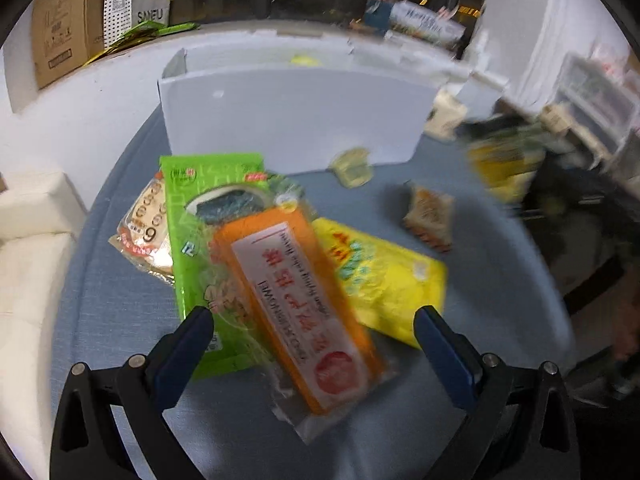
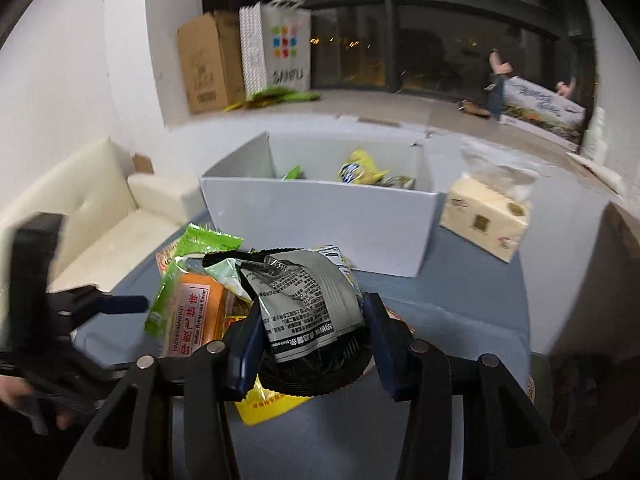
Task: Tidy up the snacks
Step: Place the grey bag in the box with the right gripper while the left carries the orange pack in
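Right gripper (image 2: 312, 344) clamped on a grey-and-black snack bag (image 2: 308, 300), blue fingers pressing both sides of the bag, which is lifted off the blue tablecloth (image 2: 460, 308). Under and just left of it: orange packet (image 2: 196, 312), green packet (image 2: 192, 248), yellow packet (image 2: 264, 404) poking out below the bag. Ahead of the fingers, white box (image 2: 320, 220) with snacks inside, a yellow one (image 2: 360, 168) showing over the rim. Tissue pack (image 2: 484, 216) just right of the box.

Left gripper (image 1: 314, 320) wide open, holding nothing, hovering over the pile. Orange packet (image 1: 296, 304) lies between its fingers; whether they touch it, can't tell. Green packet (image 1: 204, 240) by the left finger, yellow packet (image 1: 384, 276) by the right finger, a beige round-snack pack (image 1: 140, 224) further left under the green one. Beyond the pile: small brown wrapped snack (image 1: 430, 216) to the right, small pale-yellow packet (image 1: 352, 166) against the white box (image 1: 292, 120). Far right blurred.
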{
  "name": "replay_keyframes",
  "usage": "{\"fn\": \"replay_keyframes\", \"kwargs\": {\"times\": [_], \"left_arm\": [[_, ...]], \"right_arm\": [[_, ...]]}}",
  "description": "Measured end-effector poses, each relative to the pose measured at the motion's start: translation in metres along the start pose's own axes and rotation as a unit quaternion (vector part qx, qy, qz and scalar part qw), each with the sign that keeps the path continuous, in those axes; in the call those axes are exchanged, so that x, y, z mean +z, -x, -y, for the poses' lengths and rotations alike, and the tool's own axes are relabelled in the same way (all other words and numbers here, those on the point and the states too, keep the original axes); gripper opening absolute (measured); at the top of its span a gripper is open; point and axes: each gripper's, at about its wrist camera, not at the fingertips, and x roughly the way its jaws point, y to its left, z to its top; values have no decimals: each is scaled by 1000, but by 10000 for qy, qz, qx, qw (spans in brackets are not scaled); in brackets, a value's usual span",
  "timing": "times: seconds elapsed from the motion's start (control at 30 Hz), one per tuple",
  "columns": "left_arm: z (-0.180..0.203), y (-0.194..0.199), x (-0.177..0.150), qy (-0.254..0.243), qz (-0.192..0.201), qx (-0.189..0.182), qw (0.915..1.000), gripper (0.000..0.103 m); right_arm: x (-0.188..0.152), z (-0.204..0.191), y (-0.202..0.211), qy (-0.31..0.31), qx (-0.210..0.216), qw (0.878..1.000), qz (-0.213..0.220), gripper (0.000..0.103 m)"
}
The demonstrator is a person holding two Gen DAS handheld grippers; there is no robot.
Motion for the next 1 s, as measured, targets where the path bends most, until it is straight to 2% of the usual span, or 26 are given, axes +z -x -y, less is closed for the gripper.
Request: {"fn": "replay_keyframes", "kwargs": {"times": [0.17,0.2,0.27,0.33,0.43,0.53,0.73,0.9,1.0], "left_arm": [[7,-20,2,-166,-43,398,9991,100],[8,-22,4,-228,5,476,9986,92],[10,-26,8,-303,85,535,9981,83],[9,-22,11,-333,187,423,9984,57],[2,-7,11,-235,391,130,9989,29],[-2,12,9,-313,641,-27,9974,14],[-16,25,5,-183,736,-510,9958,14],[-29,62,16,-43,1114,-804,9905,14],[-36,82,34,34,1404,-921,9858,14]], "right_arm": [[-5,-1,17,-107,-9,9998,164,51],[-6,0,19,-147,15,9997,194,51],[-9,1,19,-207,23,9995,219,51],[-12,1,20,-256,36,9994,239,51],[-14,0,22,-293,78,9992,259,51],[-17,0,24,-313,106,9991,272,51],[-18,-4,23,-317,127,9991,254,51],[-16,-7,21,-275,96,9993,228,51],[-9,-8,20,-349,138,9988,308,51]]}}
